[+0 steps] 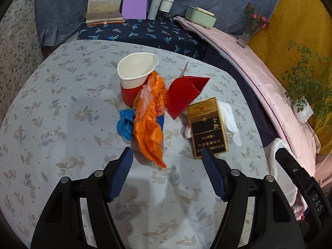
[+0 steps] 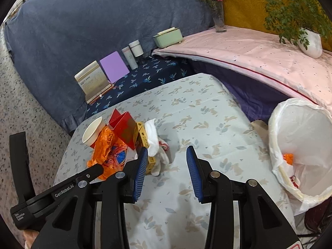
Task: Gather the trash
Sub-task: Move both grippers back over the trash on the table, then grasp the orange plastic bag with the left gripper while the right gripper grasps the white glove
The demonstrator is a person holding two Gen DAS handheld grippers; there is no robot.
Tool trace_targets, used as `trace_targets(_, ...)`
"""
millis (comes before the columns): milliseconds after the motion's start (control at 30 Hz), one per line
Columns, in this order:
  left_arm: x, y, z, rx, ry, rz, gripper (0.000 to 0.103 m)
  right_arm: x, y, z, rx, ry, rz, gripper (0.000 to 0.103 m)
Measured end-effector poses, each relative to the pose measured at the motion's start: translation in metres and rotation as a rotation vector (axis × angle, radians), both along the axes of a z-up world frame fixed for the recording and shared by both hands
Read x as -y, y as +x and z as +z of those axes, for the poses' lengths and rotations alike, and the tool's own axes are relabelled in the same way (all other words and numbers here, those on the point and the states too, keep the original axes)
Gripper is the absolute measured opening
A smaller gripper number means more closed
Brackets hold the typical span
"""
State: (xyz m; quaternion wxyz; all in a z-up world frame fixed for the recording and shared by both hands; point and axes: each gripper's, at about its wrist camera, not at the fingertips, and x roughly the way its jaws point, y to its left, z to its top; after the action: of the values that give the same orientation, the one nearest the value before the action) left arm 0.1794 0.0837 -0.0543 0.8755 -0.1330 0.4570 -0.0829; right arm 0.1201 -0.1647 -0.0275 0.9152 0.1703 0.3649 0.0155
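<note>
A pile of trash lies on the floral tablecloth (image 1: 62, 124): a squashed red-and-white paper cup (image 1: 134, 74), an orange plastic wrapper (image 1: 149, 124), a blue scrap (image 1: 125, 125), a folded red envelope (image 1: 182, 93), a gold-and-black cigarette box (image 1: 207, 128) and white crumpled tissue (image 1: 230, 118). My left gripper (image 1: 167, 155) is open and empty just in front of the orange wrapper. My right gripper (image 2: 167, 153) is open and empty beside the tissue (image 2: 154, 141) and box (image 2: 145, 140). A white-lined trash bin (image 2: 300, 151) stands at the table's right edge.
Behind the table, a dark blue shelf holds a booklet (image 1: 103, 6), a purple card (image 1: 134, 4), two white cylinders (image 1: 160, 5) and a green box (image 1: 200, 16). A pink-covered ledge (image 2: 259, 51) carries a flower vase (image 2: 220, 18) and a potted plant (image 2: 307, 39).
</note>
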Motion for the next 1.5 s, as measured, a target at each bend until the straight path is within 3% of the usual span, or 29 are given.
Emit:
trace_targets(500,-0.003,0.029,-0.017,-0.025,-0.003,-0.016,0.061,-0.024,0.054,-0.03,-0.056,-0.012,0.049,0.037)
trace_targets(700,0.0,0.038,-0.022,-0.033,-0.002,-0.035,0.046,-0.028,0.072,-0.042,-0.081,-0.008,0.059,0.035)
trace_targets(833,0.002,0.041,-0.025,-0.046,-0.009,-0.055,0.03,-0.03,0.079,-0.051,-0.1,0.01,0.071,0.023)
trace_targets(900,0.004,0.041,-0.025,-0.045,-0.005,-0.059,0.029,-0.03,0.079,-0.053,-0.1,0.018,0.074,0.021)
trace_targets(1133,0.009,0.033,-0.02,-0.033,-0.003,-0.069,0.022,-0.031,0.07,-0.051,-0.091,0.022,0.094,0.008)
trace_targets(1500,0.015,0.008,0.005,0.014,-0.016,-0.088,0.017,-0.023,0.036,-0.009,0.018,0.024,0.094,0.006)
